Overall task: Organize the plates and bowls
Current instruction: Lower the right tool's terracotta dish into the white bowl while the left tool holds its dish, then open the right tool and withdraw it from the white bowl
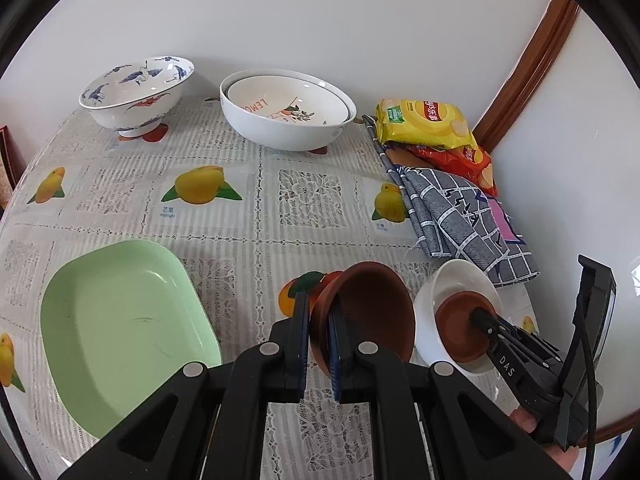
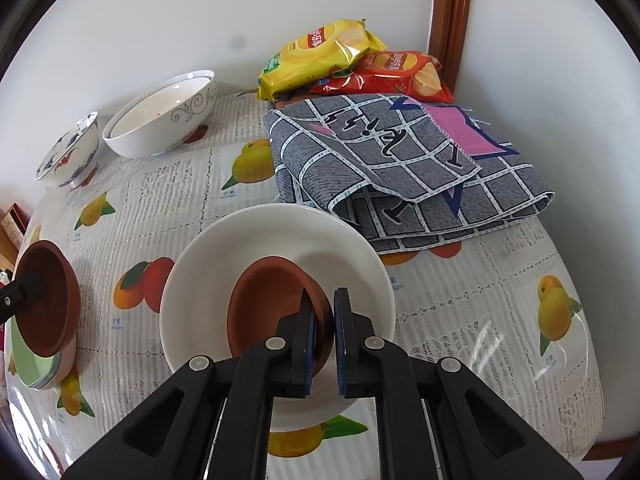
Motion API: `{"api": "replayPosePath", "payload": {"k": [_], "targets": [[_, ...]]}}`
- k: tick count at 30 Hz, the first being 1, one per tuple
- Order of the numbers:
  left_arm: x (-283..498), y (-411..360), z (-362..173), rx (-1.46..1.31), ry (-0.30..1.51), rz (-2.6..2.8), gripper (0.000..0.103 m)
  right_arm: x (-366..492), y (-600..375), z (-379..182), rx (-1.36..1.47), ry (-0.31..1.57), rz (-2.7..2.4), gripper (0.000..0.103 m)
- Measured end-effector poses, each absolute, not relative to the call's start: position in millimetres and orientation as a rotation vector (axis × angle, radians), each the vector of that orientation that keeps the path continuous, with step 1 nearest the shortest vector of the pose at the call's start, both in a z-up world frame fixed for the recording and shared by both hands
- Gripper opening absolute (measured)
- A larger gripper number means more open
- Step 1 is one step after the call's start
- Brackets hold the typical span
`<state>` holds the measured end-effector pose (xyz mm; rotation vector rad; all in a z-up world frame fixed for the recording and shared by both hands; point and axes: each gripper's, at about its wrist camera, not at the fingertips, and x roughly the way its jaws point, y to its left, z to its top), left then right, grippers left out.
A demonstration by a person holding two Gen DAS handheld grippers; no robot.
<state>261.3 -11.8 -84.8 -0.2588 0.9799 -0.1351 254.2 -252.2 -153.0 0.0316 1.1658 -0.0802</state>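
My left gripper (image 1: 318,312) is shut on the rim of a brown bowl (image 1: 372,312), which hangs tilted just right of the pale green dish (image 1: 120,328). My right gripper (image 2: 324,300) is shut on the rim of a second brown bowl (image 2: 264,304), held tilted inside a white plate (image 2: 280,236); I cannot tell if the two touch. The left wrist view shows that pair at the right: white plate (image 1: 452,280), right gripper (image 1: 480,316). In the right wrist view the first brown bowl (image 2: 48,304) hangs over the green dish (image 2: 28,364) at the left edge.
A blue-and-white footed bowl (image 1: 136,92) and two nested white bowls (image 1: 288,120) stand by the back wall. A yellow chip bag (image 2: 320,56), a red chip bag (image 2: 396,74) and a folded grey checked cloth (image 2: 400,168) fill the back right corner. The round table's edge (image 2: 592,400) curves close on the right.
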Motion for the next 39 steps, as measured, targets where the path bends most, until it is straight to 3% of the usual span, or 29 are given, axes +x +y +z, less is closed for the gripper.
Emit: {"api": "replayPosePath", "payload": {"k": [28,39], "targets": [[276.0,-15.6,-99.3,-0.266,1.014,-0.147,0.009,268.3,-243.4,-168.2,-0.127,1.22,-0.143,0.01],[276.0,-10.1,-100.1,-0.277,1.018,-0.14,0.009,273.6,-233.8,-178.3,-0.153,1.26,-0.113,0.015]]}}
